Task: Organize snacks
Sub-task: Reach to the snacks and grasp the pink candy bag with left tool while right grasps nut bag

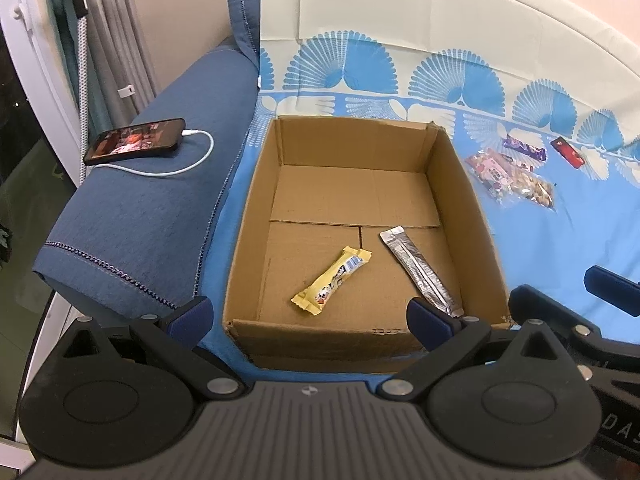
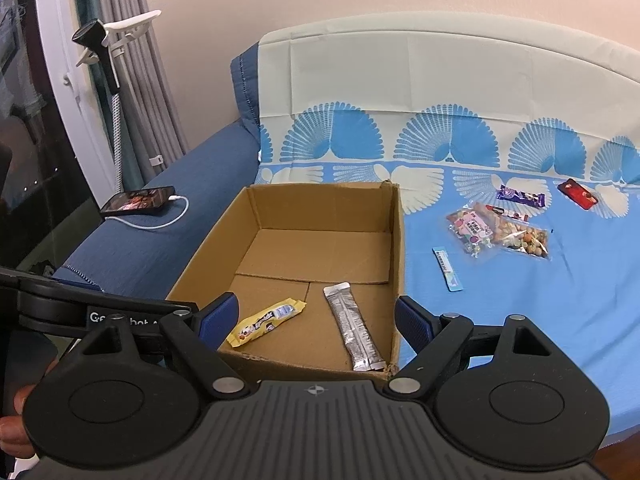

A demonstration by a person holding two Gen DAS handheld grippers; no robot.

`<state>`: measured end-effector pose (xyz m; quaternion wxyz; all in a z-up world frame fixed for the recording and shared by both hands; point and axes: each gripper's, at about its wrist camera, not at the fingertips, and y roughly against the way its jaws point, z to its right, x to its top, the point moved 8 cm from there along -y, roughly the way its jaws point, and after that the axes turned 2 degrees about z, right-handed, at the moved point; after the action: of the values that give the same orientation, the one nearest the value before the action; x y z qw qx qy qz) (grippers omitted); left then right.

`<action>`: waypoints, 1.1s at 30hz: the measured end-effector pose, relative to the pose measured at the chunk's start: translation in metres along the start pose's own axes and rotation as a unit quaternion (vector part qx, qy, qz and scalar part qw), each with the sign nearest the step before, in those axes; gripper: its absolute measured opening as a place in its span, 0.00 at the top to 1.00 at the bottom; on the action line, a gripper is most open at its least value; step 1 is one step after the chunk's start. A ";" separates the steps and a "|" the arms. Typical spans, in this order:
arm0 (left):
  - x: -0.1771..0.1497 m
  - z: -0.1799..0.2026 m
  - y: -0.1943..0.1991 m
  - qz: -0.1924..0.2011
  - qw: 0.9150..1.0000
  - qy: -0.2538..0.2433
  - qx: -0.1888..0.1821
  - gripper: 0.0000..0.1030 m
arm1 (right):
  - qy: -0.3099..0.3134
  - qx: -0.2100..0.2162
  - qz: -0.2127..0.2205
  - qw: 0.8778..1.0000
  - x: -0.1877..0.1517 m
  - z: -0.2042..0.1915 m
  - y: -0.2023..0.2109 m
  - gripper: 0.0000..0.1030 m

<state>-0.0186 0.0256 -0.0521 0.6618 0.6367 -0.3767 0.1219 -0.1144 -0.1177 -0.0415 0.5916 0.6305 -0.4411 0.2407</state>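
From the left wrist, the left hand-held gripper (image 1: 310, 316) hangs over the near wall of the cardboard box (image 1: 460, 184), jaws wide apart and holding nothing. Inside lie 2 snacks: a yellow bar (image 1: 332, 280) in a glossy crimped wrapper and a long silver stick pack (image 1: 420, 270), flat and foil-like. I judge the sorting partly done, between picks. From the right wrist, the right hand-held gripper (image 2: 316, 320) also stands wide open and empty above the box's near edge. Still on the blue patterned bed sheet (image 2: 560, 320), to the right of the box: a thin blue sachet (image 2: 447, 268), a crinkly clear bag of nuts (image 2: 498, 234), a purple bar (image 2: 520, 197) and a small red packet (image 2: 578, 194). The next move probably calls for a reach right, the sachet lying nearest.
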 end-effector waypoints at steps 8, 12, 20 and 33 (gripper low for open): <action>0.007 0.007 -0.013 -0.032 0.999 0.014 -0.005 0.00 | -0.025 -0.015 0.004 1.000 0.002 0.028 -0.003 0.16; 0.015 0.017 -0.018 -0.040 0.999 0.012 -0.007 0.00 | -0.040 -0.031 0.008 0.999 0.003 0.051 -0.003 0.16; 0.052 0.070 -0.029 -0.039 0.999 -0.011 -0.031 0.00 | -0.074 -0.091 0.028 0.993 0.008 0.126 0.002 0.15; 0.137 0.262 -0.123 -0.082 0.985 -0.064 -0.140 0.00 | -0.102 -0.200 0.037 0.974 0.015 0.294 -0.008 0.09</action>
<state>0.0645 -0.2827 -0.0801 0.7266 0.5727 -0.3786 -0.0277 -0.1643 -0.4047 -0.0876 0.6484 0.5038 -0.5612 0.1040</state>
